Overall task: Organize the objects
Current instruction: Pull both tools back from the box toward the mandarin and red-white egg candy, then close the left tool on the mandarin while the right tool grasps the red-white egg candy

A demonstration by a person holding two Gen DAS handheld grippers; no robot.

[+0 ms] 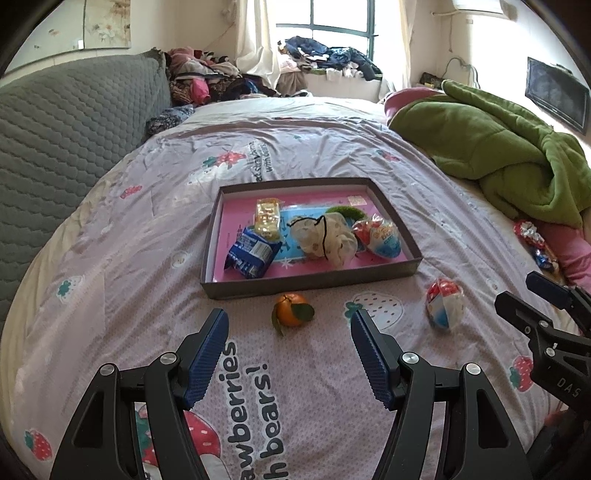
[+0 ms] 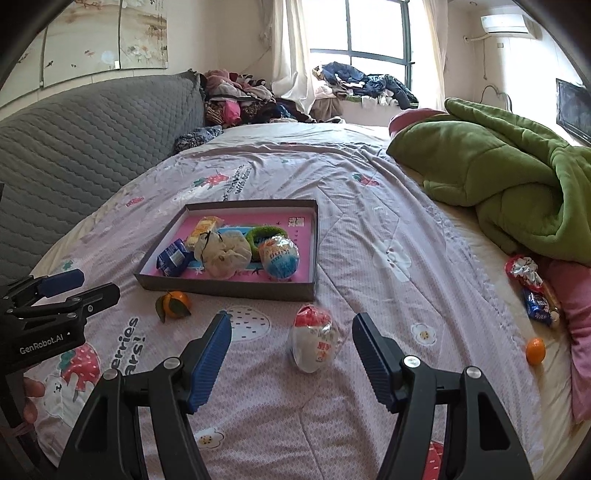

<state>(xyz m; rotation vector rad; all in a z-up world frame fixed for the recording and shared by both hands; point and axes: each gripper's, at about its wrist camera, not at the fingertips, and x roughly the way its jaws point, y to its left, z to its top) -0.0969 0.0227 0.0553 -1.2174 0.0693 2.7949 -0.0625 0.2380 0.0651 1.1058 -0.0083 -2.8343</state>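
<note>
Both claws hang apart and empty over the bed [image 1: 110,221]. The left claw [image 1: 290,328] faces the orange [image 1: 291,314]. The right claw [image 2: 291,332] frames the wrapped egg [image 2: 314,338].

Home bedroom, quilted bed [image 1: 314,140], clothes pile [image 1: 207,74], curtained window [image 2: 376,33]

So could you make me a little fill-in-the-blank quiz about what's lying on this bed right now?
1. The tangerine with leaves lies on the bedspread just outside the near wall of the ____.
2. Both the left gripper and the right gripper have their jaws ____.
3. The wrapped egg in front of the right gripper lies ____ the box.
4. The crumpled blanket on the bed is ____ in colour.

Missing words: box; open; outside; green
</note>
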